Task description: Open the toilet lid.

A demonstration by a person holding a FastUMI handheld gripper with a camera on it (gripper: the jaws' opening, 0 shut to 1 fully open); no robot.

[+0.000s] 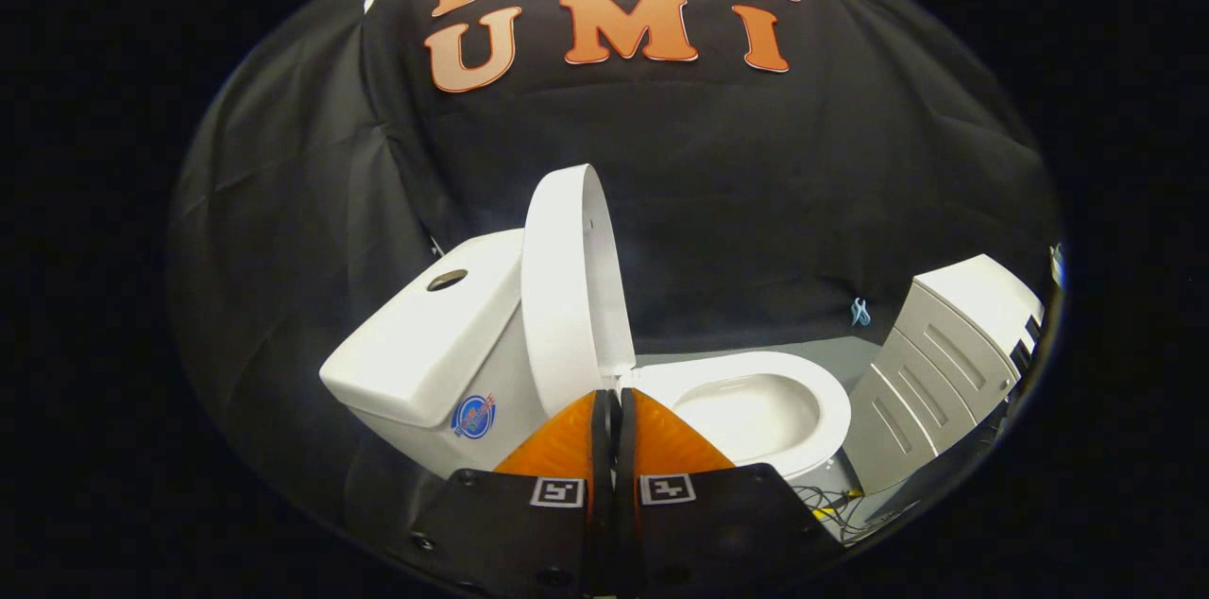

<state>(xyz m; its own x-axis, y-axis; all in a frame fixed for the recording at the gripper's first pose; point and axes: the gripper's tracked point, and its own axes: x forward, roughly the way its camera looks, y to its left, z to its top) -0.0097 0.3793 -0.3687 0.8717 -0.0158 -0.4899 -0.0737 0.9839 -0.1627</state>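
A white toilet stands ahead of me, seen from its side. Its lid (565,282) is raised upright and rests near the tank (425,344), which has a round flush button (447,280) on top. The seat ring (756,372) lies flat around the open bowl (746,415). My gripper (613,394) is shut, its two fingers pressed together with nothing between them. The fingertips sit just below the lid's lower end by the hinge, apart from the lid as far as I can tell.
A white cabinet (945,353) with panelled fronts stands beyond the bowl. Cables (831,500) lie on the floor at the toilet's base. Black cloth forms the wall behind. A small blue clip (860,312) hangs on the cloth near the cabinet.
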